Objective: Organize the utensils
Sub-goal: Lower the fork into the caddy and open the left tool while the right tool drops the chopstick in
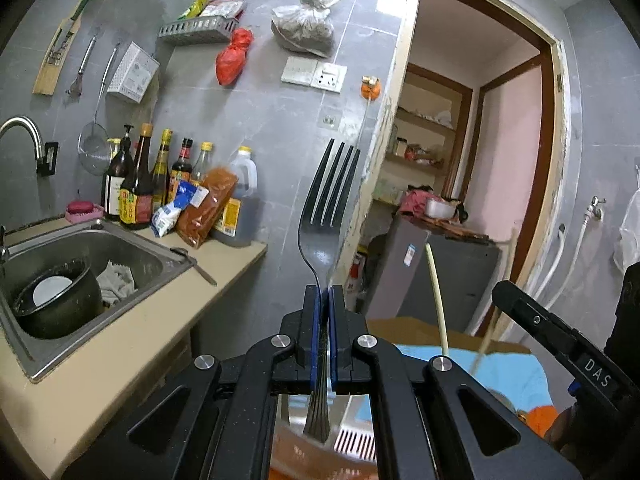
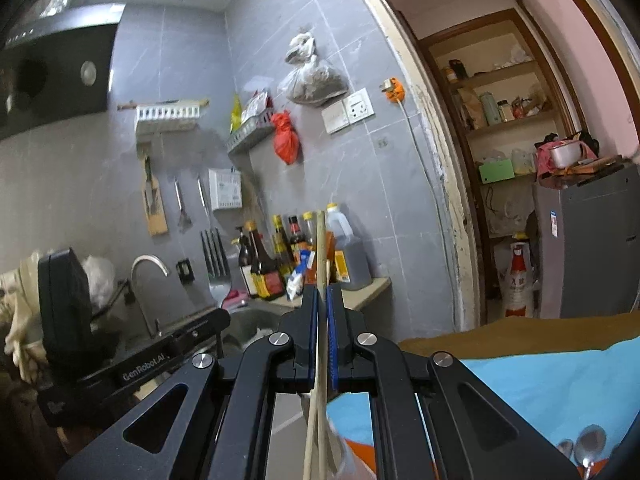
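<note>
My left gripper (image 1: 324, 292) is shut on a steel fork (image 1: 326, 196), held upright in the air with its tines up; the handle end hangs below the jaws. The fork also shows in the right wrist view (image 2: 218, 268). My right gripper (image 2: 322, 290) is shut on pale wooden chopsticks (image 2: 320, 248), which stick up past the jaws and cross below them. The chopsticks show in the left wrist view (image 1: 436, 296) to the right of the fork. Two spoons (image 2: 588, 446) lie on the blue cloth (image 2: 540, 384) at the lower right.
A steel sink (image 1: 132, 248) with a dark pot (image 1: 56, 304) is set in the beige counter (image 1: 132, 344) at left. Sauce bottles (image 1: 160, 184) stand against the tiled wall. An open doorway (image 1: 472, 168) with shelves and a grey fridge (image 2: 588, 248) is at right.
</note>
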Action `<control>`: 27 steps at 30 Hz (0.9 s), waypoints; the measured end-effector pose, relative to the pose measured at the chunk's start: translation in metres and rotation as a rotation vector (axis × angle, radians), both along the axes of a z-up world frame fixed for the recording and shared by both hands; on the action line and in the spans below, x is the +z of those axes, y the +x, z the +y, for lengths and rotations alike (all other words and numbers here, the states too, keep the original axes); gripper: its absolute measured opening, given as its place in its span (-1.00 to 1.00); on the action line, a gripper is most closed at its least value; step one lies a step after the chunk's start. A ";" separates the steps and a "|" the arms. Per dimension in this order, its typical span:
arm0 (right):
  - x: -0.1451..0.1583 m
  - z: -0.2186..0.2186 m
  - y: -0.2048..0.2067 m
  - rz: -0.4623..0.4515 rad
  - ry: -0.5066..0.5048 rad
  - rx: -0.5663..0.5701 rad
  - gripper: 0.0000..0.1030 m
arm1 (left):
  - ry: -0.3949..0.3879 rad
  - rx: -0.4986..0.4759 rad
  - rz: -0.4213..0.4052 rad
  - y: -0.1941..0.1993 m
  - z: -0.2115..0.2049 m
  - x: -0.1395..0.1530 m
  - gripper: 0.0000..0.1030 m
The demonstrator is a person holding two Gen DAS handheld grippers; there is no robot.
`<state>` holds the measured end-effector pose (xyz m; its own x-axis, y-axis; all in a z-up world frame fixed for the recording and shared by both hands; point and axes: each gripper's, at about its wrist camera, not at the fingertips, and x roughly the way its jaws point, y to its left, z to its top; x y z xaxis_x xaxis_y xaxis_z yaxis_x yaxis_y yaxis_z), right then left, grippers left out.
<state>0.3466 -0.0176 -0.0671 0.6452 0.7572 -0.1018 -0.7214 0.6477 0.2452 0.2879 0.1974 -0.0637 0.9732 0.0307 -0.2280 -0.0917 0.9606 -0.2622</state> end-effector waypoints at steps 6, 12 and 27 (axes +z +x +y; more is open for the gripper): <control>0.001 -0.010 -0.006 0.039 -0.013 -0.026 -0.80 | -0.027 -0.046 0.088 0.001 0.002 0.002 -0.74; 0.017 -0.023 -0.018 0.037 0.010 -0.061 -0.60 | -0.046 -0.075 0.075 -0.009 -0.006 0.021 -0.31; 0.068 -0.120 -0.066 0.025 0.039 -0.314 1.00 | -0.011 -0.113 -0.014 -0.039 -0.081 0.082 0.82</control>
